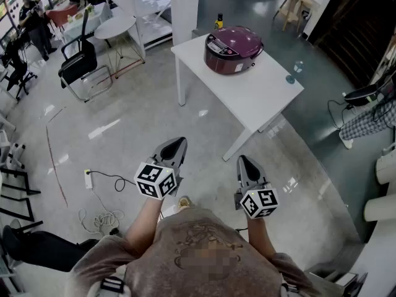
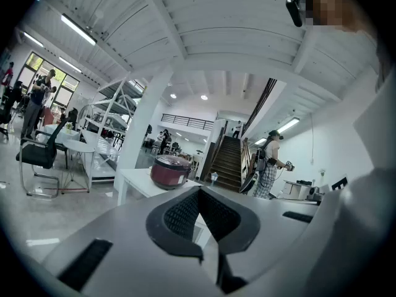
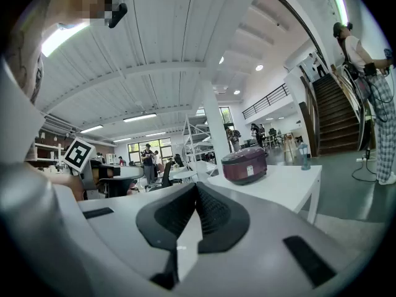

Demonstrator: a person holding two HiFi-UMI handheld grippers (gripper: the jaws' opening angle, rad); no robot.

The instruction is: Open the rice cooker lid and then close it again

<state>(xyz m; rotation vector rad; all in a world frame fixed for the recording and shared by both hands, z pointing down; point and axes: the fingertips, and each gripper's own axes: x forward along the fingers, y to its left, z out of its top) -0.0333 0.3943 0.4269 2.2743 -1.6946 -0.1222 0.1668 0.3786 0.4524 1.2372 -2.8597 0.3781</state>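
1. Floor (image 1: 142,122): grey and glossy; a power strip (image 1: 88,179) with a loose coil of cable lies on it, left of the person.
2. Desk (image 1: 263,101): white, rectangular, on thin white legs; it stands well ahead of both tools, with open floor between.
3. Black chair (image 1: 79,64): on a metal frame, left of the desk and well apart from it.
4. Rice cooker (image 1: 233,49): dark purple, round, lid down flat on the body; it sits on the far part of the desk, near one corner; both gripper views show it in the distance above the jaw tips; nothing touches it.
5. Left tool (image 1: 180,143): held out roughly level, aimed toward the desk; jaws together at the tips, nothing between them, pads meeting in the left gripper view.
6. Right tool (image 1: 242,160): just beside the left one, same level pose; jaws closed pad against pad, nothing held.
7. Small bottle (image 3: 304,156): upright near the desk edge, to the right of the rice cooker and apart from it.
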